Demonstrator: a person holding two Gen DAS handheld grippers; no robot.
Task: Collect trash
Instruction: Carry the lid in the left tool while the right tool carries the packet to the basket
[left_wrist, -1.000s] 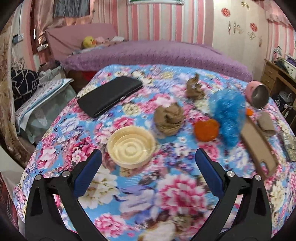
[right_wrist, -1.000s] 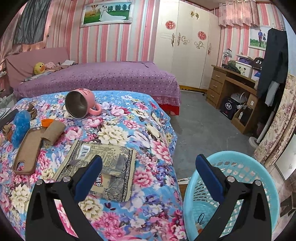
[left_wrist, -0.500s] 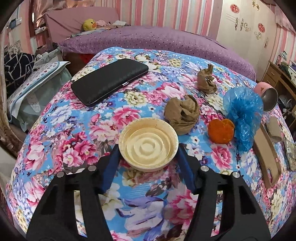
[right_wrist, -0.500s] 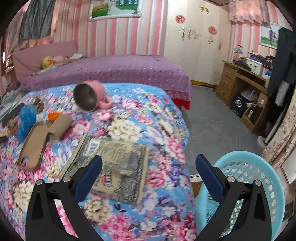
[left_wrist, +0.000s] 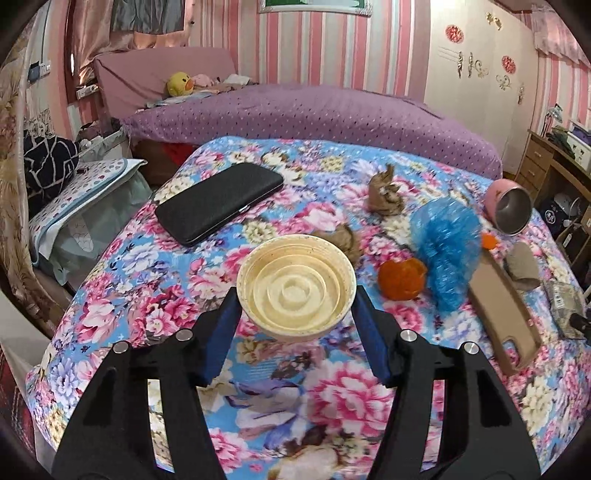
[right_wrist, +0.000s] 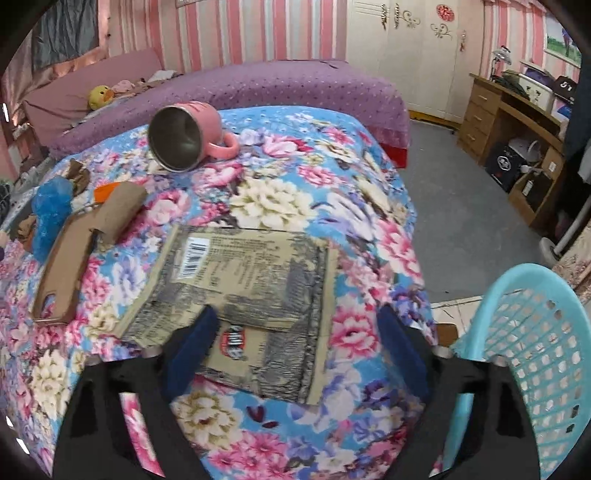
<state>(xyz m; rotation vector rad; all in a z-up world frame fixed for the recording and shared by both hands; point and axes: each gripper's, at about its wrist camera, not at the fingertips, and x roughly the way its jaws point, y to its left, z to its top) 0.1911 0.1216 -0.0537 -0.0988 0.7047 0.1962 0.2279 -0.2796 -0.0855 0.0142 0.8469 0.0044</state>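
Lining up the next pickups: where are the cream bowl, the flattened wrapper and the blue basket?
cream bowl (left_wrist: 295, 291): left wrist view, inner ridged bottom.
flattened wrapper (right_wrist: 255, 273): right wrist view, printed middle.
blue basket (right_wrist: 535, 332): right wrist view, perforated inner wall.

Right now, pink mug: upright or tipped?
Tipped. The pink mug lies on its side on the floral bedspread, steel mouth facing the camera.

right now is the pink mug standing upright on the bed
No, the pink mug lies on its side on the floral bedspread, its open mouth facing the camera.

R tool (right_wrist: 295, 332) closing over flat wrapper (right_wrist: 255, 280), prob. not touching.
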